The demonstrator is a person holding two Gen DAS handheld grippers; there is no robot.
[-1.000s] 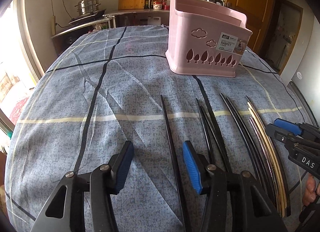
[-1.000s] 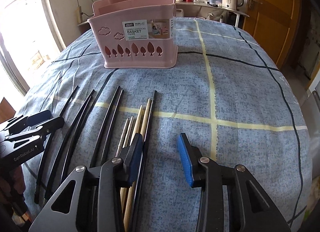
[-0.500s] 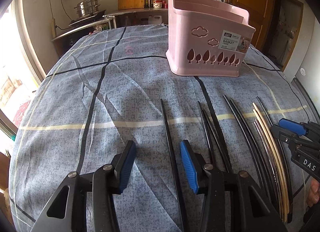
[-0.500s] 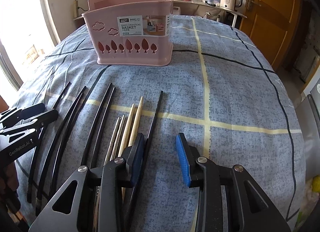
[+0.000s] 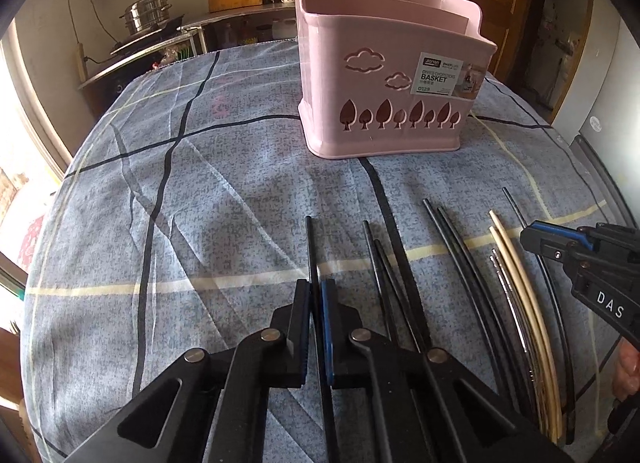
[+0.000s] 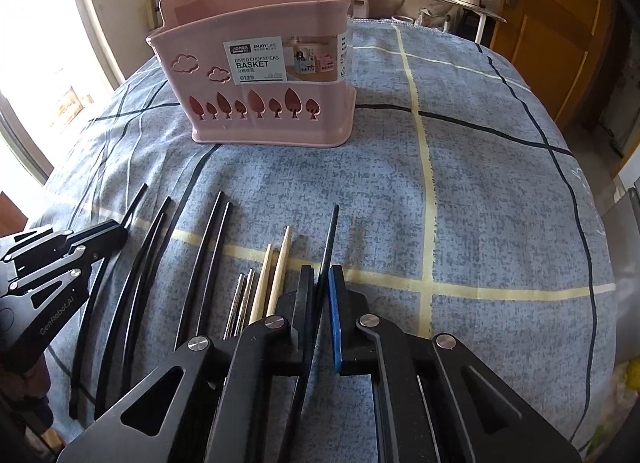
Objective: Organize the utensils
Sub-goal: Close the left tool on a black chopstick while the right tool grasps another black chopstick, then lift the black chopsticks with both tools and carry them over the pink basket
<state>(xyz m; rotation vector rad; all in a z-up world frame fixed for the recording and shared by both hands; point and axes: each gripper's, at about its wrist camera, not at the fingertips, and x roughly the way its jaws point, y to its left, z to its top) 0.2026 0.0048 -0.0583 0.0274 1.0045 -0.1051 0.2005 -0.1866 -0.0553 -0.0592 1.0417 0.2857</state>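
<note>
Between my left claw (image 5: pixel 316 303) jaws, just closed, one black chopstick (image 5: pixel 310 247) is clamped; my right claw (image 6: pixel 322 291) likewise clamps another black chopstick (image 6: pixel 330 237).

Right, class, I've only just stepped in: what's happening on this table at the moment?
A person is sorting chopsticks with a hand-held claw in each hand. The left claw has just closed on the black chopstick at the left end of the row. The right claw has just closed on the black chopstick at the right end. The other black, metal and wooden chopsticks lie on the blue checked cloth. Nothing shows inside the pink basket from here.
</note>
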